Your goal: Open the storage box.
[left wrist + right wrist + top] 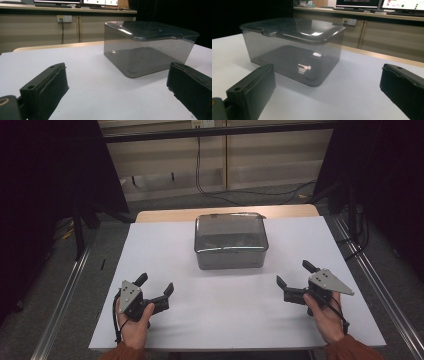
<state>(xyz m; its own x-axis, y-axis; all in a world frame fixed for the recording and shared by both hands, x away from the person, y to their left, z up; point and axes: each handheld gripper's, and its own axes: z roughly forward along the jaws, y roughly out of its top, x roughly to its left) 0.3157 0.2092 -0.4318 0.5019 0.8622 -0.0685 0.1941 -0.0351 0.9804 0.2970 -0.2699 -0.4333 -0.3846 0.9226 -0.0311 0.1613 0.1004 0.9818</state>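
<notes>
A smoky, see-through plastic box (pixel 230 241) with its lid on stands at the middle of the white table top (pixel 210 320), toward the far side. My left gripper (pixel 156 285) rests near the front left, jaws wide apart with nothing between them. My right gripper (pixel 295 274) sits near the front right, also open and empty. Each is held by a hand in an orange sleeve. In the left gripper view the box (pixel 147 47) lies ahead to the right; in the right gripper view the box (pixel 292 47) lies ahead to the left. A small item inside it glints, too dim to identify.
The white sheet covers a wooden table (pixel 165 214) whose far edge shows behind the box. Metal rails (pixel 65 295) run along both sides on the floor. Cables (pixel 210 190) trail on the floor beyond. A counter with monitors (pixel 362 3) stands behind.
</notes>
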